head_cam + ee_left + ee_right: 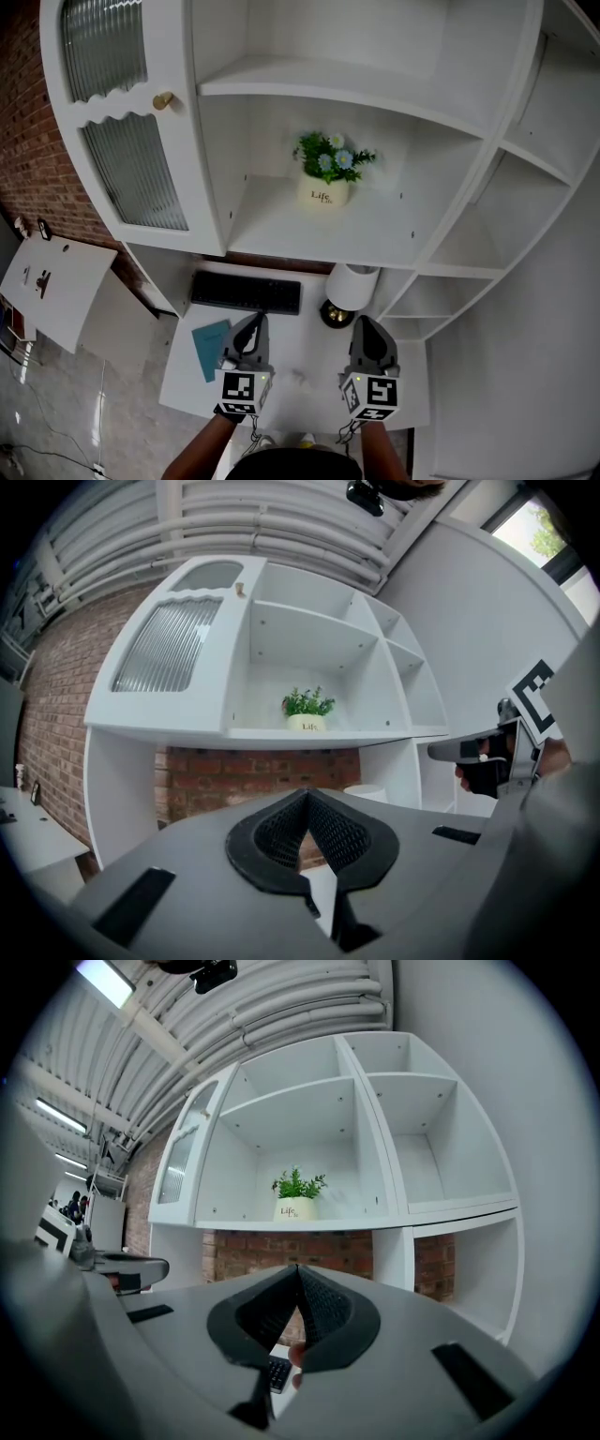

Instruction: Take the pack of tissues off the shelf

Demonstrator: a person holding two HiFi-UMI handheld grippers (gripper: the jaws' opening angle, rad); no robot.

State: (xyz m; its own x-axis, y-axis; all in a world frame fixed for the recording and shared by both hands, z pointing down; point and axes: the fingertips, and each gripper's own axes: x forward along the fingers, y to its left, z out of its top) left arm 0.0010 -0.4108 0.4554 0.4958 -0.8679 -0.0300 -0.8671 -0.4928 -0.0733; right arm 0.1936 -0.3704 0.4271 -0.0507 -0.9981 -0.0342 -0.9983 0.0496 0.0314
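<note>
Head view looks steeply down on a white desk (300, 398). The left gripper (253, 326) and the right gripper (364, 328) are held side by side above its near edge, a little apart. Both point level toward a white shelf unit (281, 230) that stands against a brick wall (28, 131). In the left gripper view the two black ribbed pads meet at their tips with nothing caught between them, so that gripper is closed and empty. The right gripper view shows the same: tips pressed together and no object clamped. Through the narrow slit below them appear a corner of the keyboard (246, 292) and a small pinkish shape too unclear to name. A flowering plant in a cream pot (323, 192) stands in the wide middle compartment of the shelf unit, toward the back. Left of that compartment is a door with ribbed glass (131, 169) and a round brass knob (163, 99). The keyboard lies at the back of the desk under the unit's lower edge, and a lamp with a white shade (352, 285) stands just right of it. A teal notebook (212, 349) lies on the desk's left side, just beside the left gripper. The pack of tissues cannot be made out in any of the three views, neither on the shelves nor on the desk.
</note>
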